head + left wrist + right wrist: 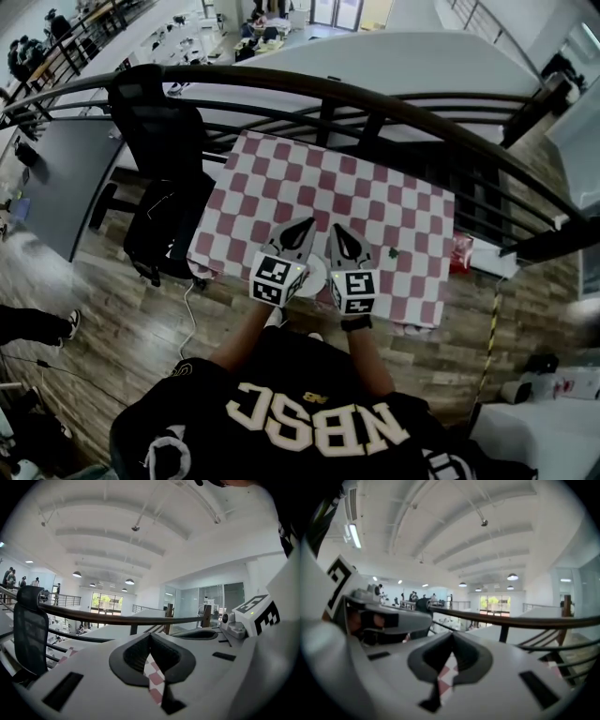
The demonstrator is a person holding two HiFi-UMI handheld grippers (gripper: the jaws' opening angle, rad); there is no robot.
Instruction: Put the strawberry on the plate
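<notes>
— Where do things stand, starting from the left?

— My left gripper hovers low over the near edge of the tabletop. Its fingers meet at the tips with nothing between them, and only checked cloth shows below. The plate lies just behind the fingertips, between my two grippers and partly under them. My right gripper sits just beside the left one. Its fingers are closed too, and empty.

— And the strawberry?

— It's off to the right of my right fingers, apart from them, lying on the cloth. I take the small thing with a green cap to be the strawberry, though it's too small to say more. Neither gripper holds anything, so I judge this to be the very start, with the reach not yet begun.

— What does the next move call for?

— The right fingers need to spread wide, swing right and come down around the strawberry. They should close gently, since it's likely soft, then carry it back to the plate.
</notes>
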